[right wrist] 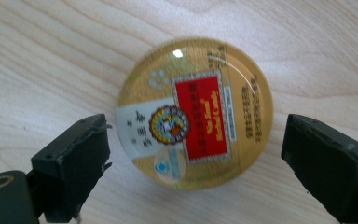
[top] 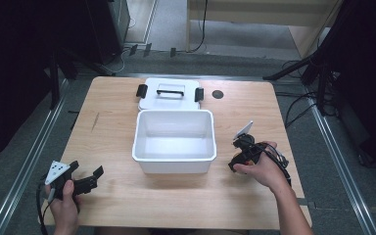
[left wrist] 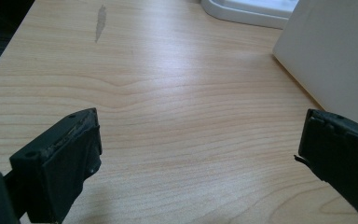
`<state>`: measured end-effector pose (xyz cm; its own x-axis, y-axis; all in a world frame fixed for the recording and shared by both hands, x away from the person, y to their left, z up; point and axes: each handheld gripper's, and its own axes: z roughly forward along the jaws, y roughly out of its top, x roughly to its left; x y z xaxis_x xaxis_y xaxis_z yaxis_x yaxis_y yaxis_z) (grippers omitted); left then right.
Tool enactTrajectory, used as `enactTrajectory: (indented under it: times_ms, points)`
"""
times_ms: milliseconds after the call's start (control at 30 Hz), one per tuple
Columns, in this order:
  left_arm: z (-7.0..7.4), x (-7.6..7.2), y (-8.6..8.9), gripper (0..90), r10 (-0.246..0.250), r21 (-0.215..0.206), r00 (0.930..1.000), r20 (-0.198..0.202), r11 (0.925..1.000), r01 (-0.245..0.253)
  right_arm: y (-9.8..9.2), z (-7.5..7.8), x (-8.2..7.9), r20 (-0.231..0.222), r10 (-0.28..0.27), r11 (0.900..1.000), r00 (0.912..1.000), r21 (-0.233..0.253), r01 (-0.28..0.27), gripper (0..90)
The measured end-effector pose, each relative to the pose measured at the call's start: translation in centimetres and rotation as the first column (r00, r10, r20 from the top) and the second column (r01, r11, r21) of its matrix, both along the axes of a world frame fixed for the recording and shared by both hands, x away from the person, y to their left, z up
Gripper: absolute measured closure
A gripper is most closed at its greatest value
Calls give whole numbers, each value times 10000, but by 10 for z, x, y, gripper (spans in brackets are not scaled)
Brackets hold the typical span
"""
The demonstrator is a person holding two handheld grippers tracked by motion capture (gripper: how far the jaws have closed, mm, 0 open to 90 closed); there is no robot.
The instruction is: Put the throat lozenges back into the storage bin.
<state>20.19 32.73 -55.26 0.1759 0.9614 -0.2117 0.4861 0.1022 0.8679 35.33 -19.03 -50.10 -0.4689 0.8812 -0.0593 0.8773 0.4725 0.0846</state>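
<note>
A round gold tin (right wrist: 196, 112) with a red and white label lies flat on the wooden table, seen from above in the right gripper view. My right gripper (right wrist: 196, 140) hangs over it, open, one jaw on each side of the tin and neither touching it. In the high view the right gripper (top: 245, 152) points down at the table just right of the white bin (top: 174, 159). My left gripper (top: 87, 170) rests at the table's front left, open and empty, with bare wood between the jaws of the left gripper (left wrist: 200, 135).
The open white bin stands mid-table, and its side wall (left wrist: 335, 51) is near the left gripper's right jaw. The bin's lid (top: 169, 100), with black handle and clips, lies behind it. A small black disc (top: 218, 94) sits at the back. A grey smudge (left wrist: 100, 23) marks the wood.
</note>
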Motion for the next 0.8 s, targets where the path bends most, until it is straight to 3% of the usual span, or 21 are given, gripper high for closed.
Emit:
enactTrajectory:
  times_ms: [200,333,467,633,800]
  points:
    - [0,0,0,0,7,-1,10000,-3,10000,-7,4,-6,6,-208,-434,9990,9988,-145,431,138]
    - [0,0,0,0,19,-13,10000,3,10000,-19,4,-8,7,-285,-357,9993,9990,-130,353,201]
    - [0,0,0,0,19,-7,10000,-4,10000,-19,6,-6,5,-339,-278,9996,9990,35,280,204]
    - [0,0,0,0,19,4,10000,1,10000,-19,5,2,3,-206,-225,9996,9995,161,228,204]
    - [0,0,0,0,15,23,10000,2,10000,-15,5,21,2,-4,-51,9993,10000,366,51,204]
